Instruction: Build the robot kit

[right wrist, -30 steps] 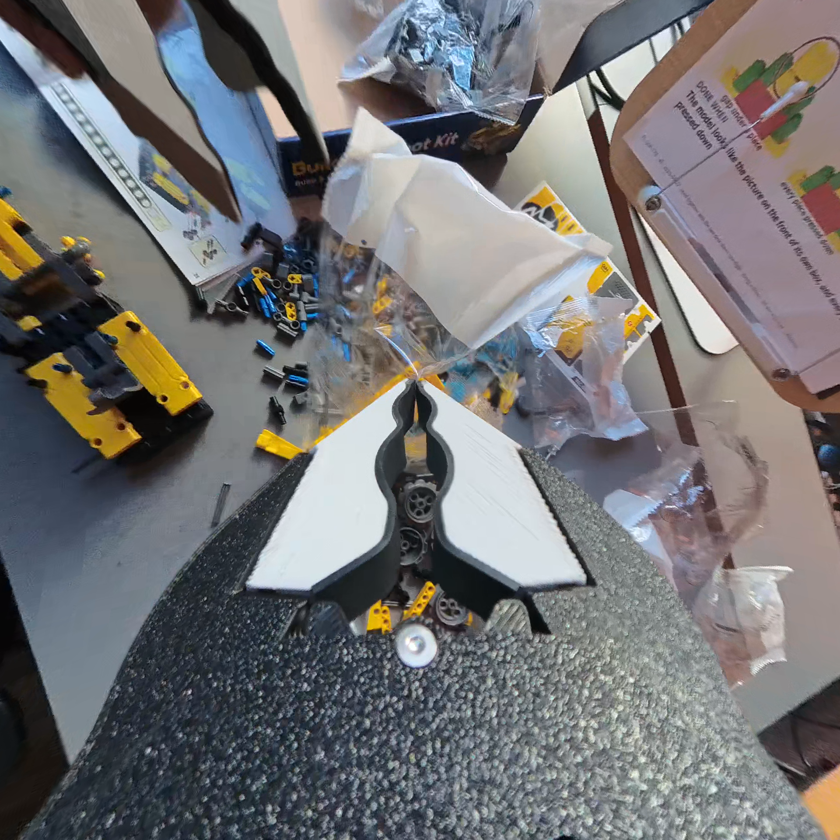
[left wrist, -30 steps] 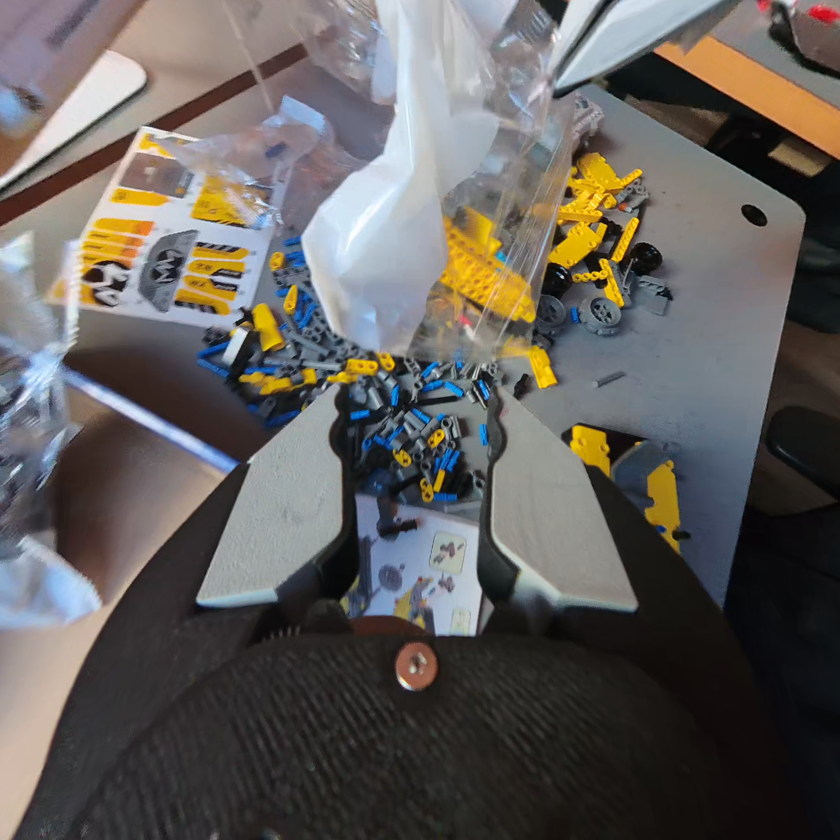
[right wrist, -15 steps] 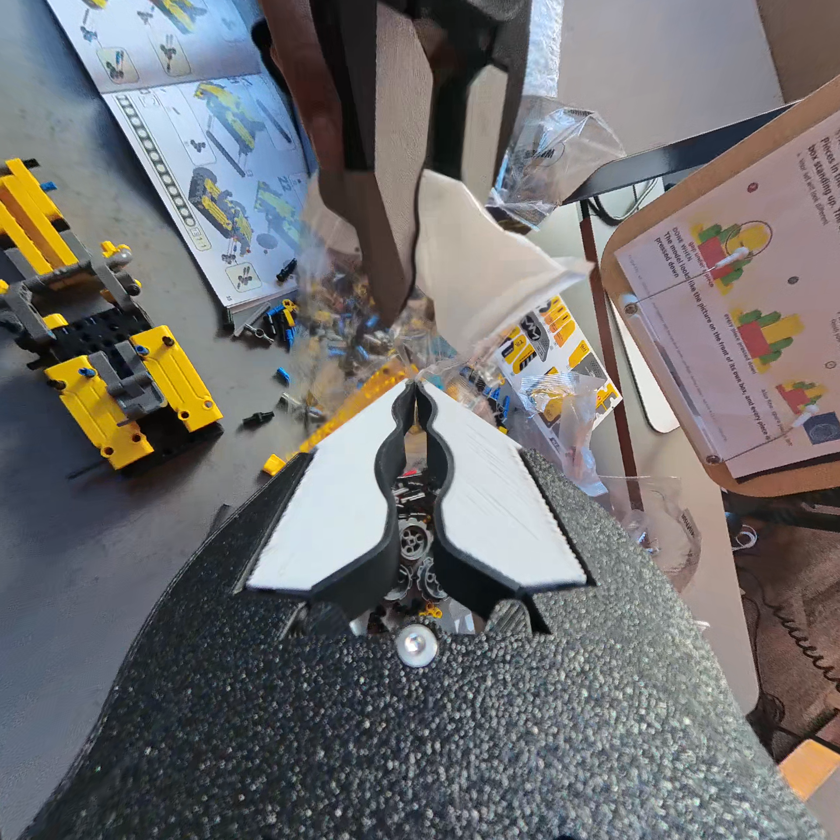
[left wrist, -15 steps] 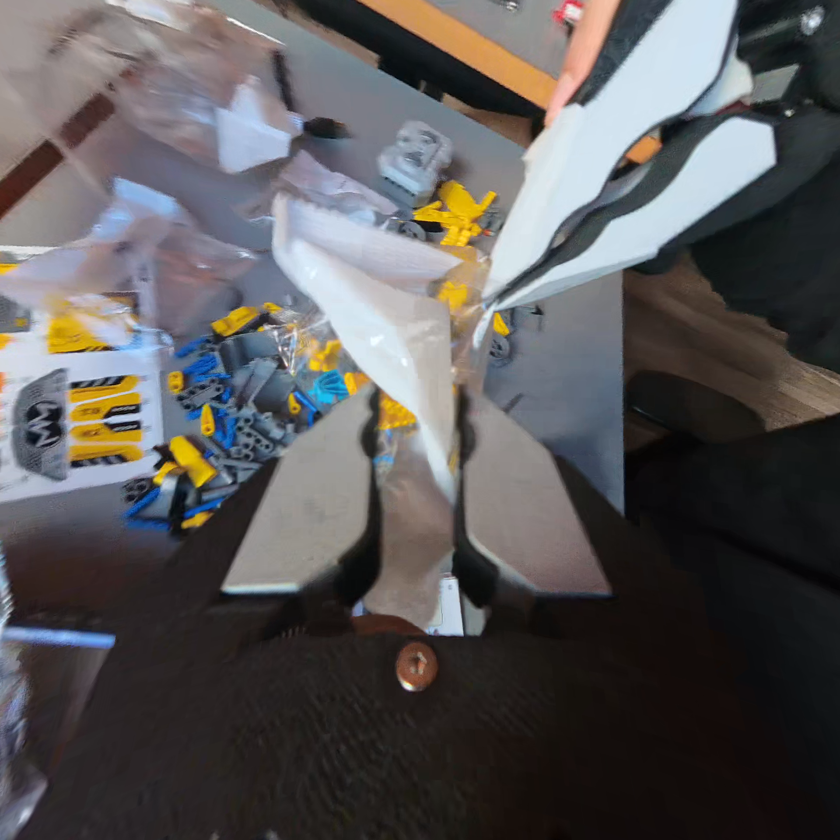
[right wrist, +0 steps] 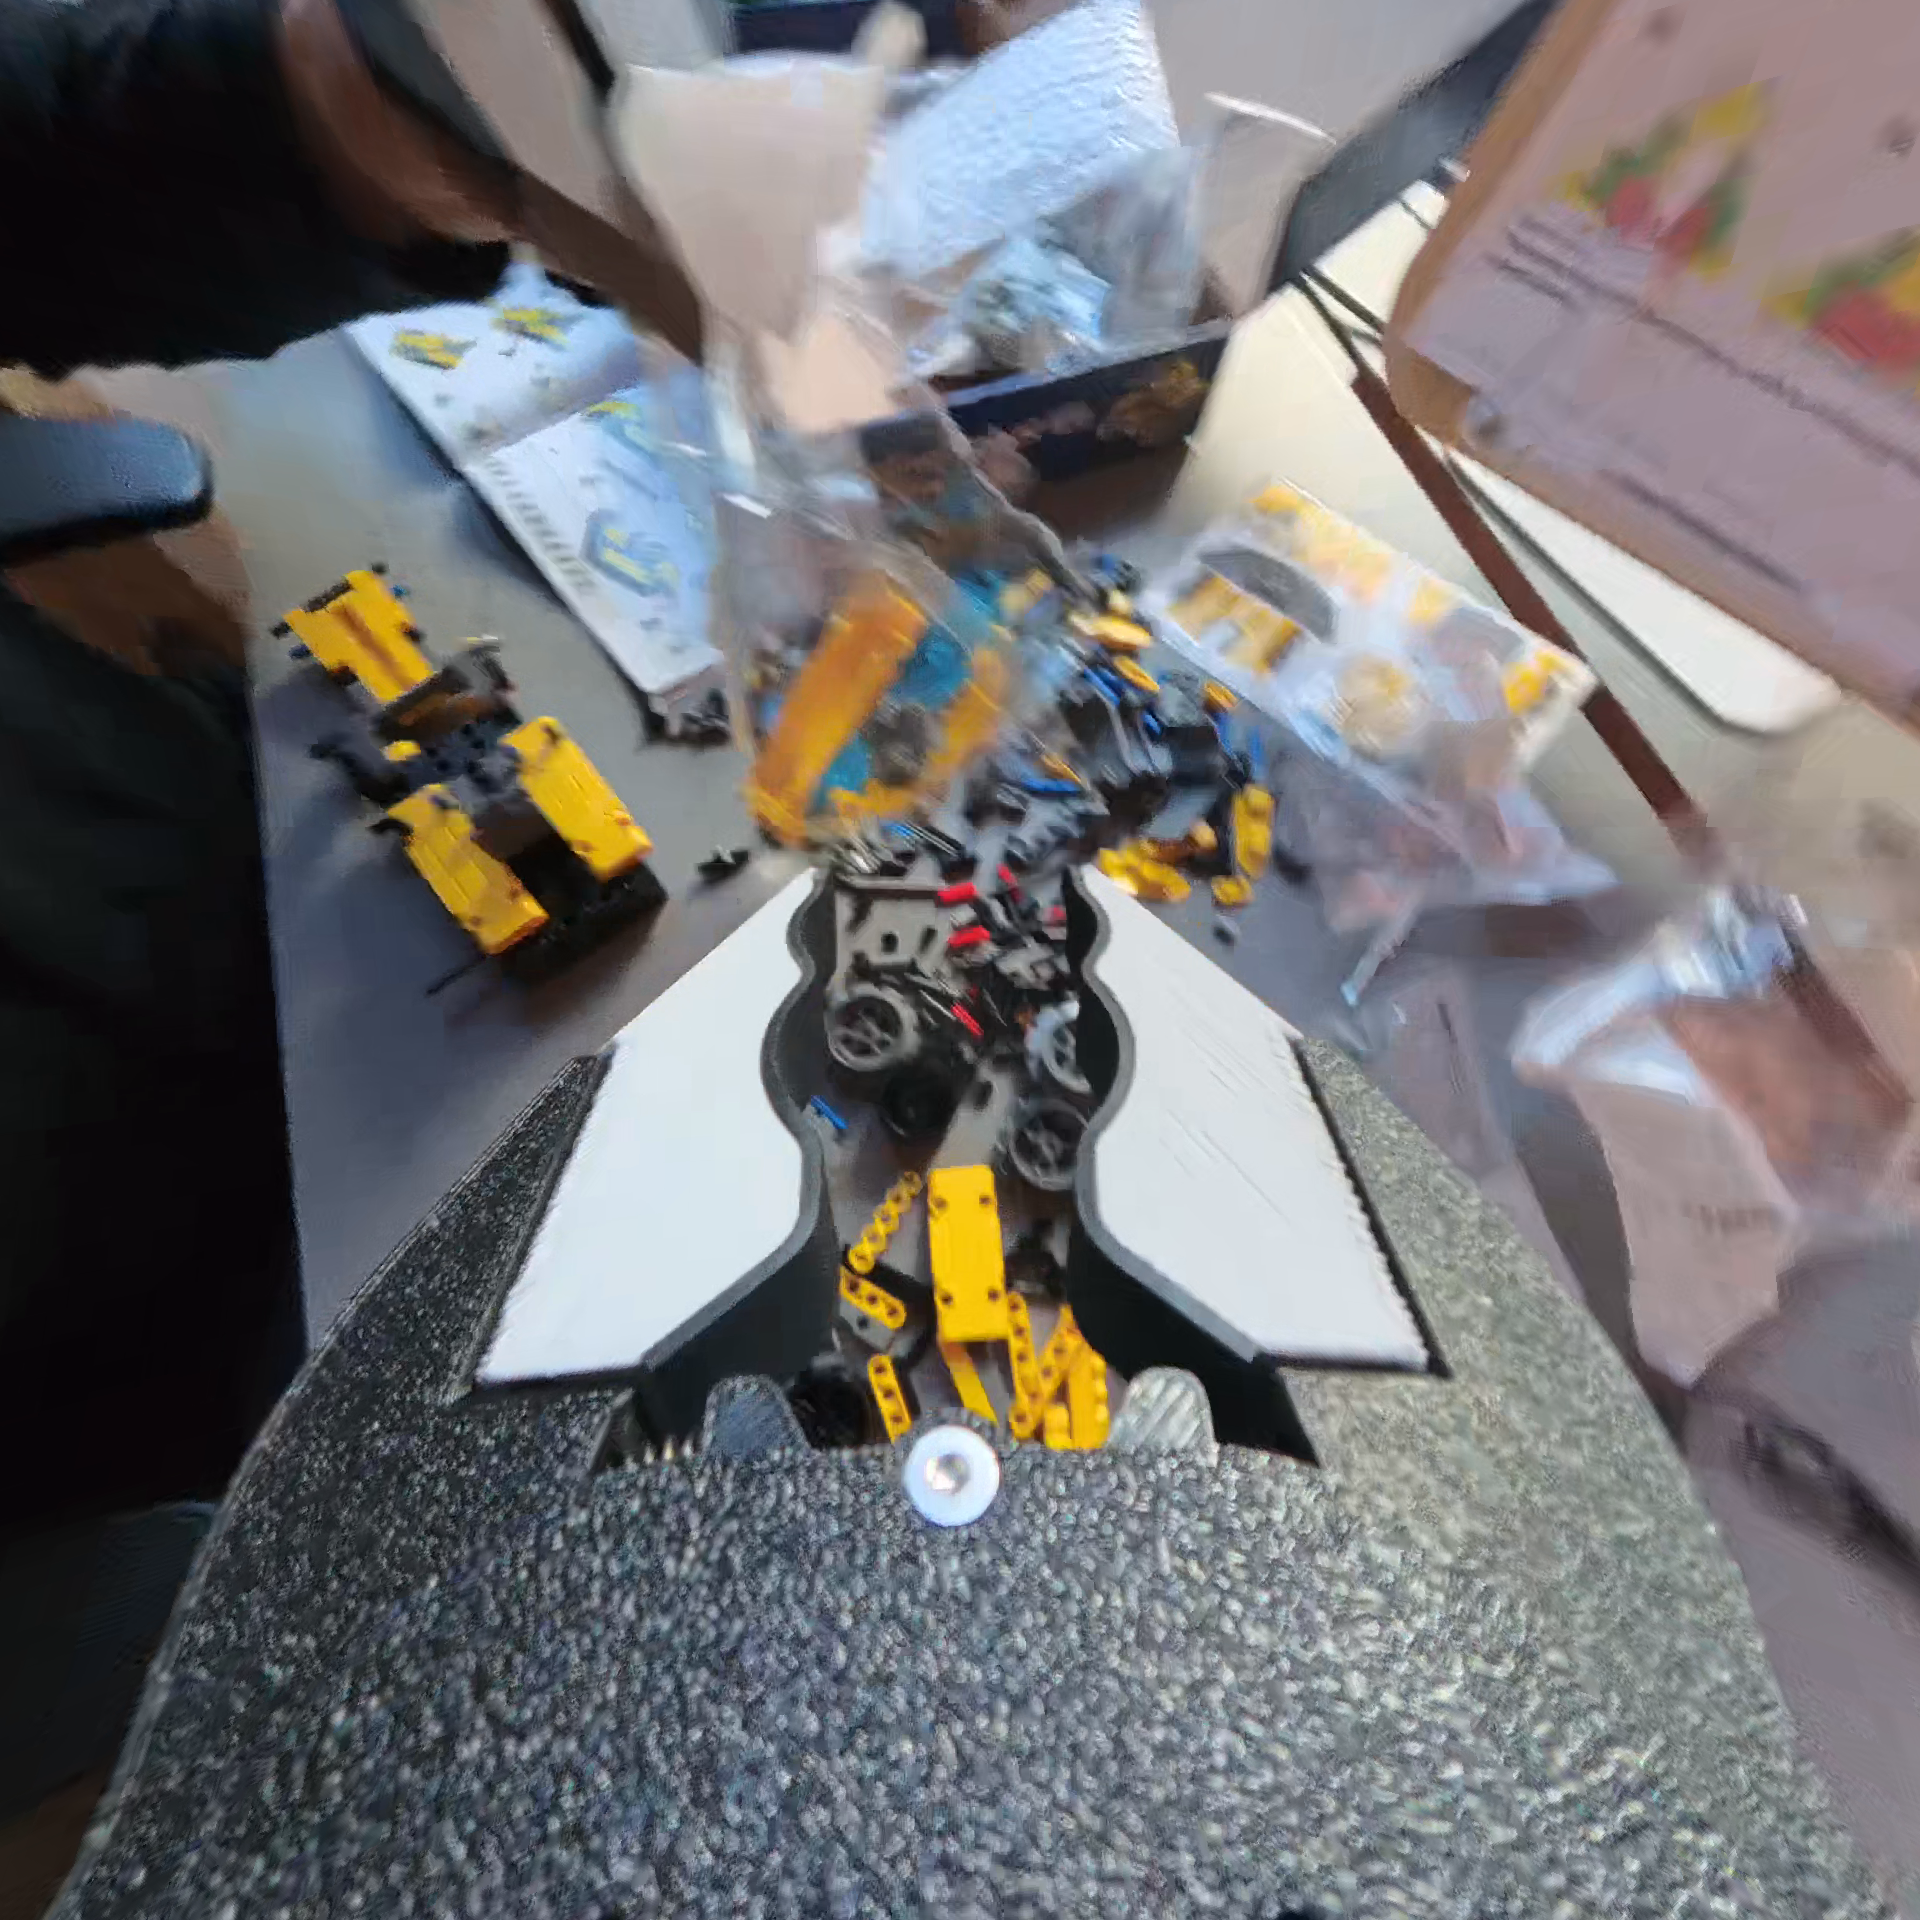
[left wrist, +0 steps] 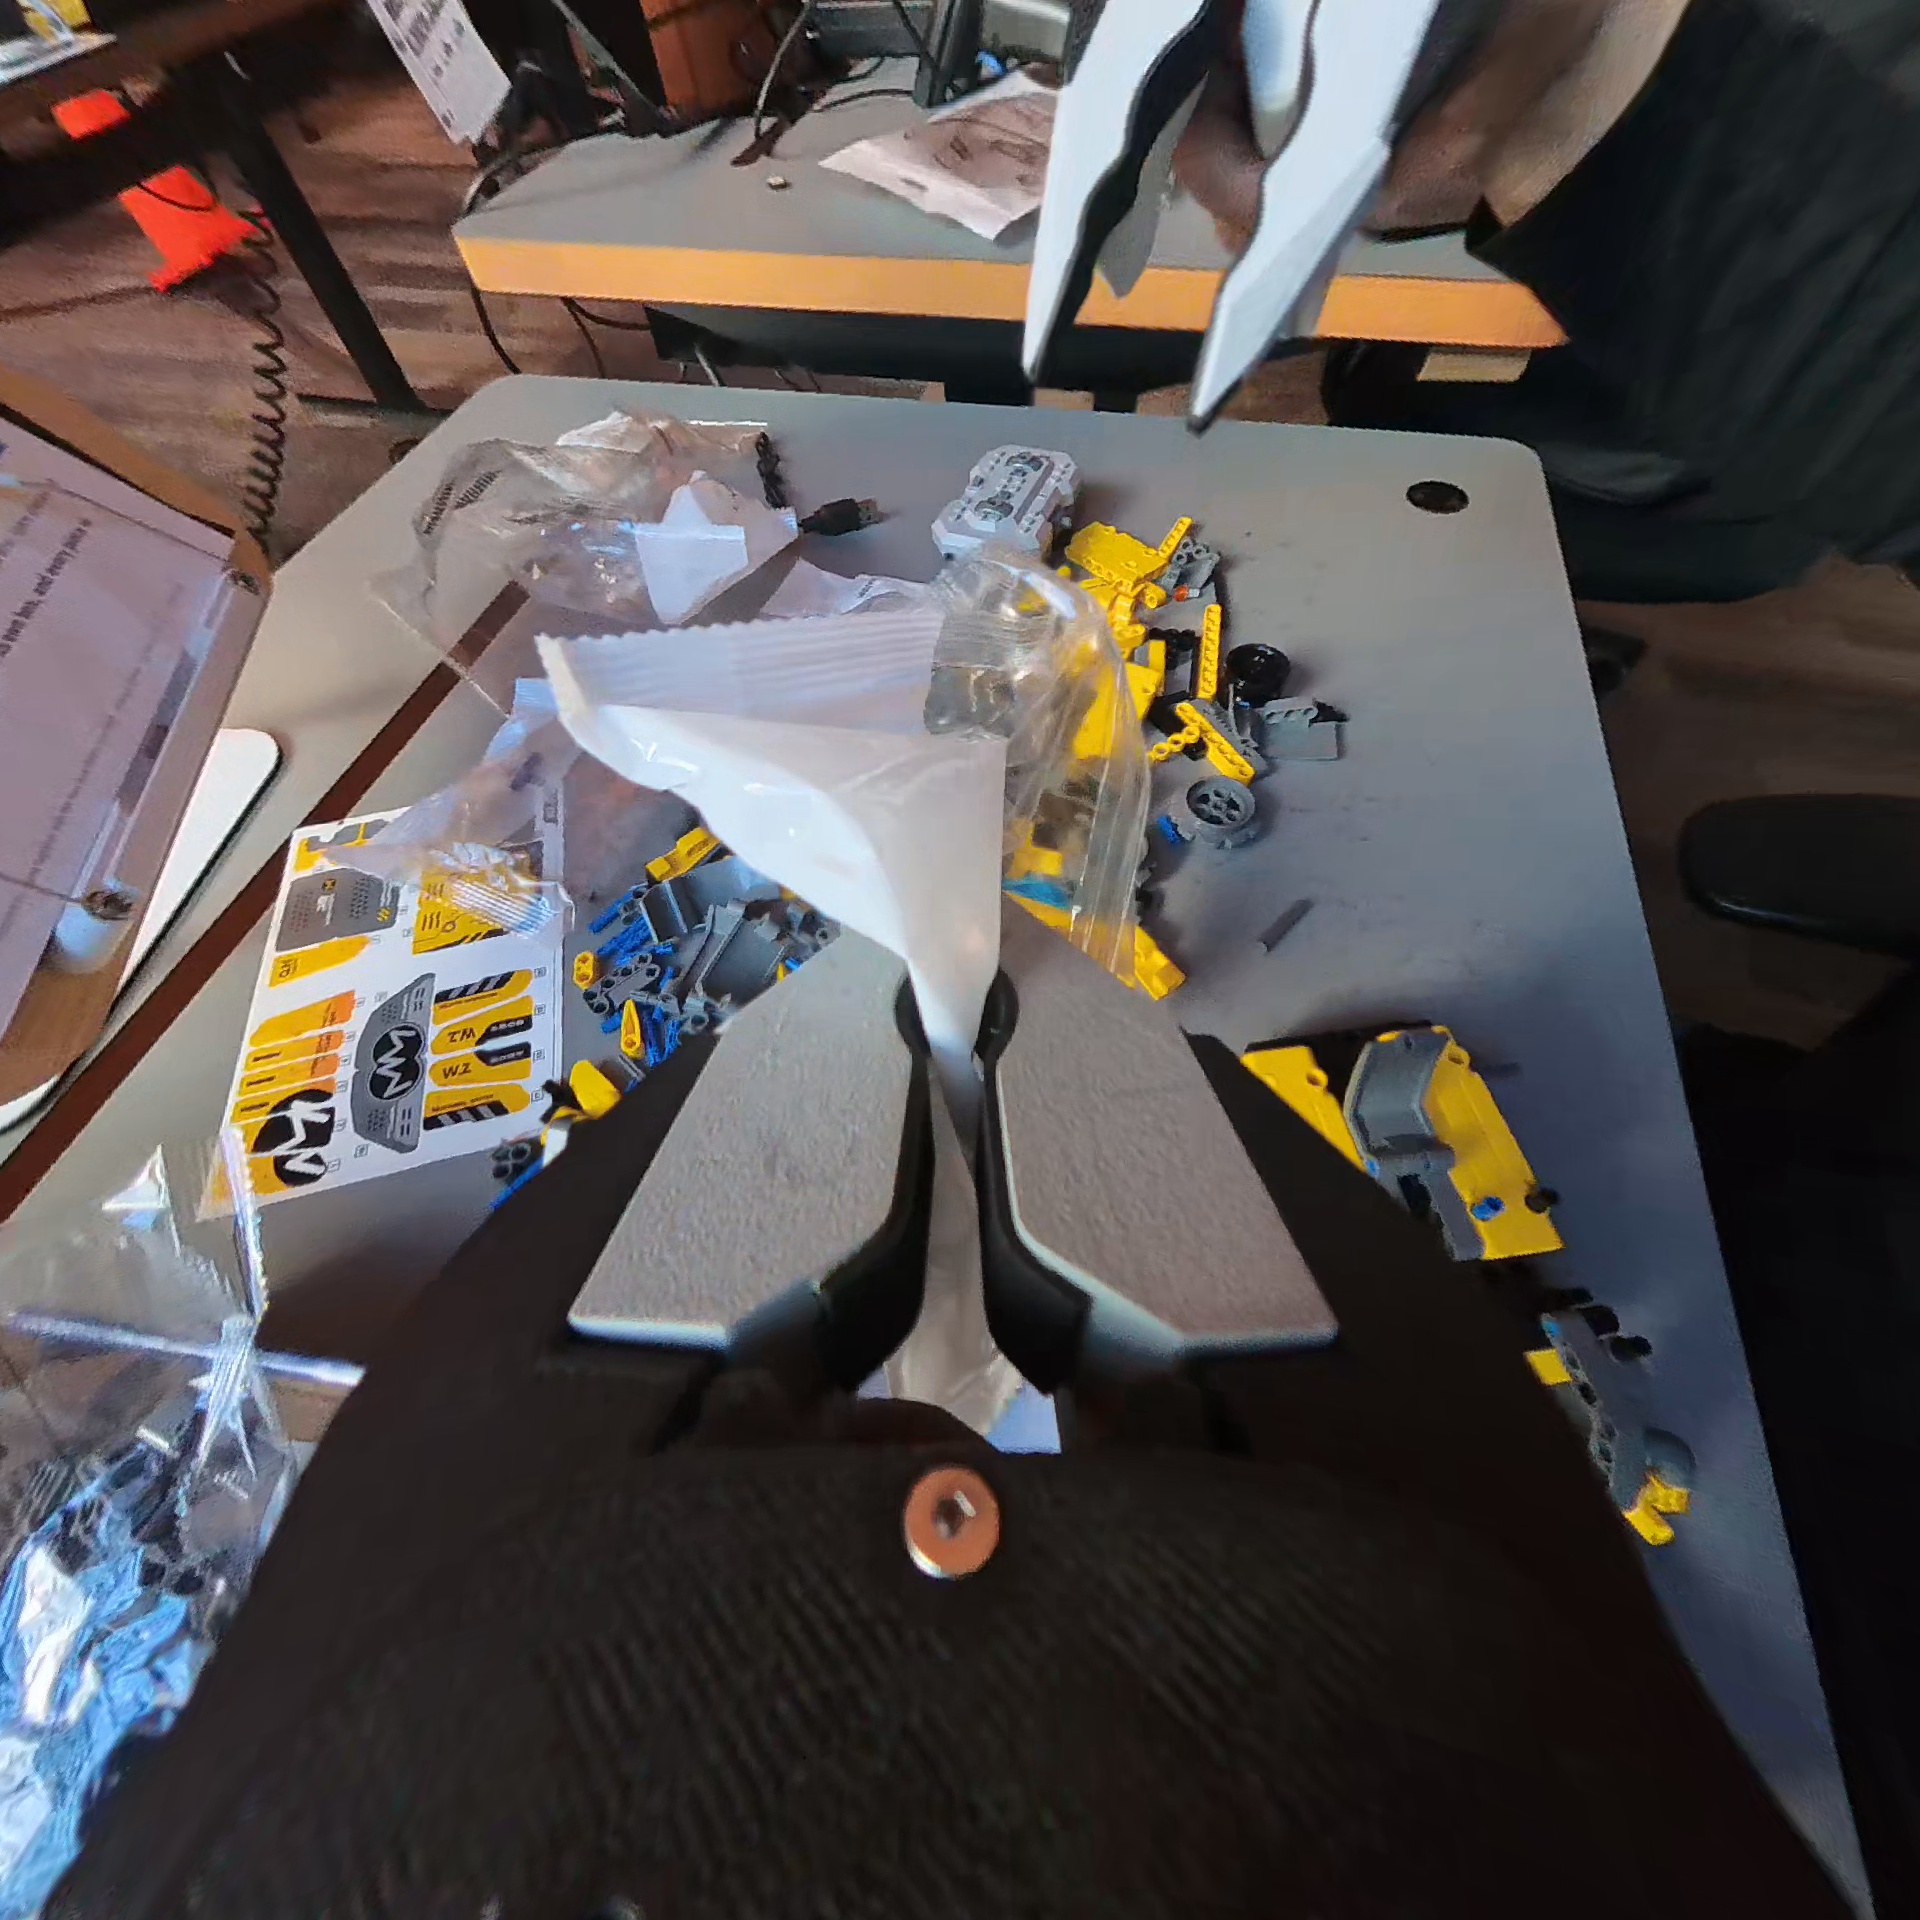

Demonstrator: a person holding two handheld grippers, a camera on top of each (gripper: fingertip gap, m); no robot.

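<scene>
My left gripper (left wrist: 951,1018) is shut on one end of a plastic bag (left wrist: 821,769), part white and part clear, and holds it above the grey table (left wrist: 1455,727). In the blurred right wrist view the bag (right wrist: 831,582) hangs from the left gripper, with yellow and blue parts (right wrist: 873,686) at its lower end over the table. My right gripper (right wrist: 945,883) is open and empty above grey wheels and black and red parts (right wrist: 935,1008). In the left wrist view it (left wrist: 1117,400) hovers open over the table's far edge.
A sticker sheet (left wrist: 405,1029) and a pile of blue, grey and yellow parts (left wrist: 686,945) lie on the left. Yellow beams (left wrist: 1153,571), wheels (left wrist: 1221,810) and a grey block (left wrist: 1008,499) lie farther off. A part-built yellow model (left wrist: 1434,1143) sits on the right. Empty bags (left wrist: 623,520), a booklet (right wrist: 582,520) and a box (right wrist: 1091,405) are nearby.
My left gripper closed on the bag and lifted it. My right gripper let go of the bag, opened and drew back. The bag now hangs from the left gripper alone.
</scene>
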